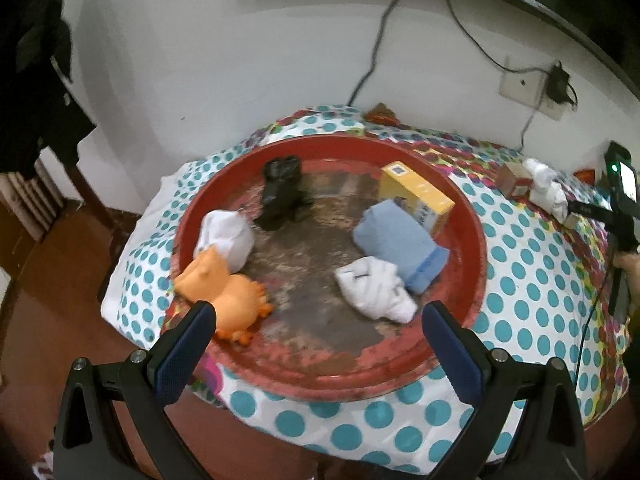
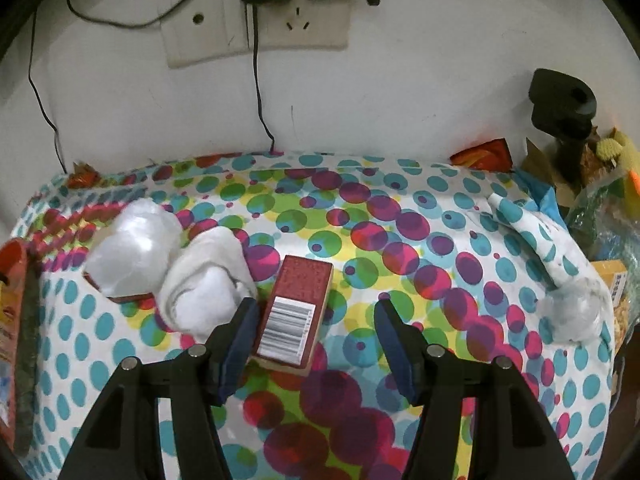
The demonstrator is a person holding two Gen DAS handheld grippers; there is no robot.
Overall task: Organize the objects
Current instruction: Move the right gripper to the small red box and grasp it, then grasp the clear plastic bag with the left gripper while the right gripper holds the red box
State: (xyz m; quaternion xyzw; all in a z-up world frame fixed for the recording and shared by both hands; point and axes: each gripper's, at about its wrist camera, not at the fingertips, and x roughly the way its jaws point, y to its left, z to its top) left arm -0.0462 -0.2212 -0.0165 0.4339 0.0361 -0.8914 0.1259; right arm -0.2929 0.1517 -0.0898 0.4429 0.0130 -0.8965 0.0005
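Red tray (image 1: 478, 240) on the dotted cloth (image 1: 532, 300) holds a blue cloth roll (image 1: 394, 236), yellow box (image 1: 416, 196), orange toy (image 1: 230, 294), black figure (image 1: 282, 192) and two white socks. Left gripper (image 1: 316, 344) gapes empty at its near rim. Right gripper (image 2: 312, 340) stands open astride the maroon box (image 2: 296, 312), which lies flat, long axis pointing away, touching the left finger (image 2: 240, 336); bare cloth lies right.

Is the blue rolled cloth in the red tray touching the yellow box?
Touching. In the left wrist view, the blue rolled cloth lies against the lower side of the yellow box in the red tray, overlapping its face, with no gap visible between them.
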